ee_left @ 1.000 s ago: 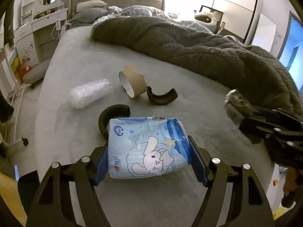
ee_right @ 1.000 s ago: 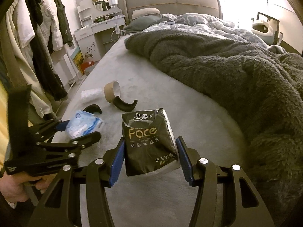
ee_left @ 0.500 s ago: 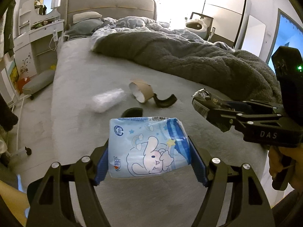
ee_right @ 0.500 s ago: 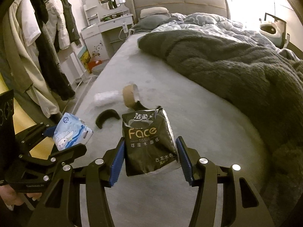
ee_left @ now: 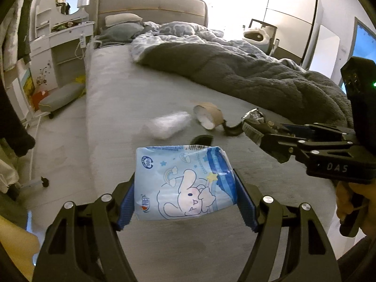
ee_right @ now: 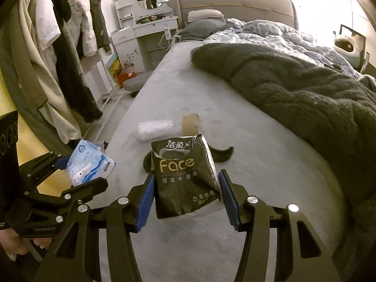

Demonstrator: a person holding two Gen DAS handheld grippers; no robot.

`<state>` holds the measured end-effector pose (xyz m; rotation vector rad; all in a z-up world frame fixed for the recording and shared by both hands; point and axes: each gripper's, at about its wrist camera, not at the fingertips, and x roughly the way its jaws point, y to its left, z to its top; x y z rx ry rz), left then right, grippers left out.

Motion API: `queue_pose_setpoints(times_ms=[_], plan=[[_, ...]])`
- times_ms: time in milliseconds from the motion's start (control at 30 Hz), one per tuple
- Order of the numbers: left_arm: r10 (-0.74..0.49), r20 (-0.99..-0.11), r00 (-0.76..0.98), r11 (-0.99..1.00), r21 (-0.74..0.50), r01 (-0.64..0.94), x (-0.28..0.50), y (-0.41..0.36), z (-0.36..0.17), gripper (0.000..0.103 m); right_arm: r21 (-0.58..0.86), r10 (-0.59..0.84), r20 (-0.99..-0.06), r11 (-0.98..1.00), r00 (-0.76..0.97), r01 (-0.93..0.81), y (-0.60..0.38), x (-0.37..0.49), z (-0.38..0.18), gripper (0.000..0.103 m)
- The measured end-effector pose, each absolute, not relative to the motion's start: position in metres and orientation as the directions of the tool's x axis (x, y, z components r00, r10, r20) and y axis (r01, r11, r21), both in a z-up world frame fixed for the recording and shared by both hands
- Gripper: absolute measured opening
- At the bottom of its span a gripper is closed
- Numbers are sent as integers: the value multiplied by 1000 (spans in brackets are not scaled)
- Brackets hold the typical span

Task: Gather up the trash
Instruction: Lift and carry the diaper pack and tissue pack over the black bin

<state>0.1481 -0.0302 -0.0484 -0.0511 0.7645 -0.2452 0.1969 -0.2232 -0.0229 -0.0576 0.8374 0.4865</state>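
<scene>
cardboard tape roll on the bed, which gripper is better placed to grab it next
Neither yet: left gripper is shut on the blue pack, right gripper on the black pack. The cardboard roll lies nearer the right.

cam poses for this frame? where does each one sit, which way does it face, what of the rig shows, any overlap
Left wrist: sits on the left gripper, looks down its fingers along the bed toward the headboard; shows its own fingers shut on the blue tissue pack, plus the right gripper and hand at right.
Right wrist: sits on the right gripper, same heading; its fingers grip the black tissue pack; left gripper at left.
Shared: both packs, cardboard roll, grey blanket.
</scene>
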Motion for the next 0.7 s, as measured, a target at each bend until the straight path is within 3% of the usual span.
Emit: queue_pose_setpoints(times_ms=[700], plan=[[-152,-758,635,988,-130,82,142,44,-63,75,127,437,-727,844,529,-521,-155,197,-13,54]])
